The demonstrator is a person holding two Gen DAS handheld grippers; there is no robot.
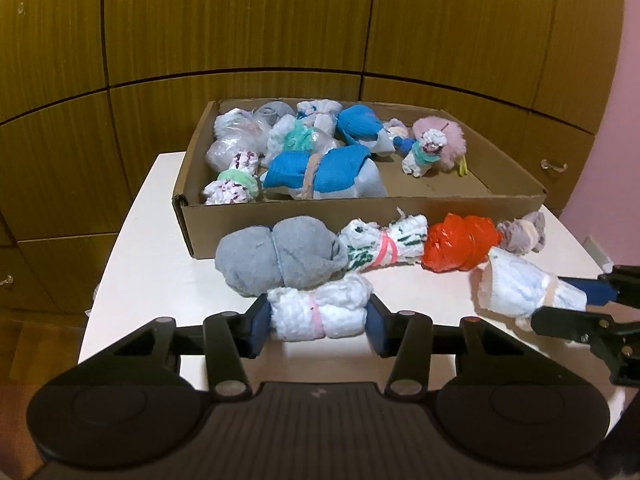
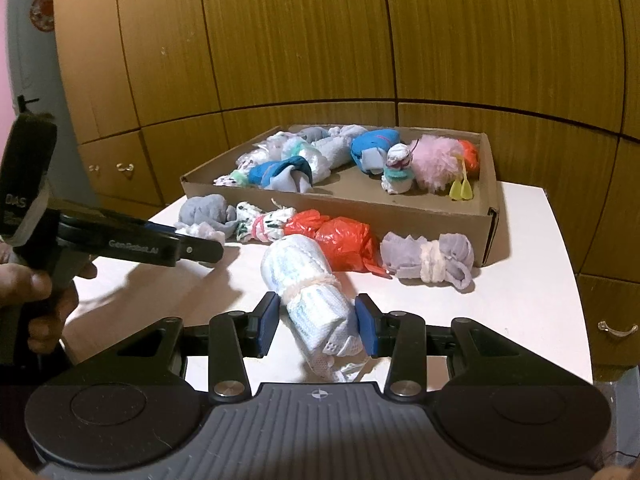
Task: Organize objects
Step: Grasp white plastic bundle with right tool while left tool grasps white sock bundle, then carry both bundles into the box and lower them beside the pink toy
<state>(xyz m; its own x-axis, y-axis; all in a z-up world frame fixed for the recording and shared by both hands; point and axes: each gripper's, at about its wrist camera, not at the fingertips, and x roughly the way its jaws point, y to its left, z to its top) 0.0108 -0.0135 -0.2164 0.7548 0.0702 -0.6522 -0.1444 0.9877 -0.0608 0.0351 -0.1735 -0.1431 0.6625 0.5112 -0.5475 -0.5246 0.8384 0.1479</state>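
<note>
A cardboard box stands on a white table and holds several tied sock and cloth bundles. In front of it lie a grey bundle, a white-green bundle with a pink band, an orange bundle and a lilac bundle. My left gripper has its pads against the ends of a white bundle with a pink band. My right gripper stands around a white-blue bundle; a gap shows on its left side.
Wooden cabinet doors stand behind the table. The box's right part has bare floor. The table's edges are close on both sides. A pink wall is at the right.
</note>
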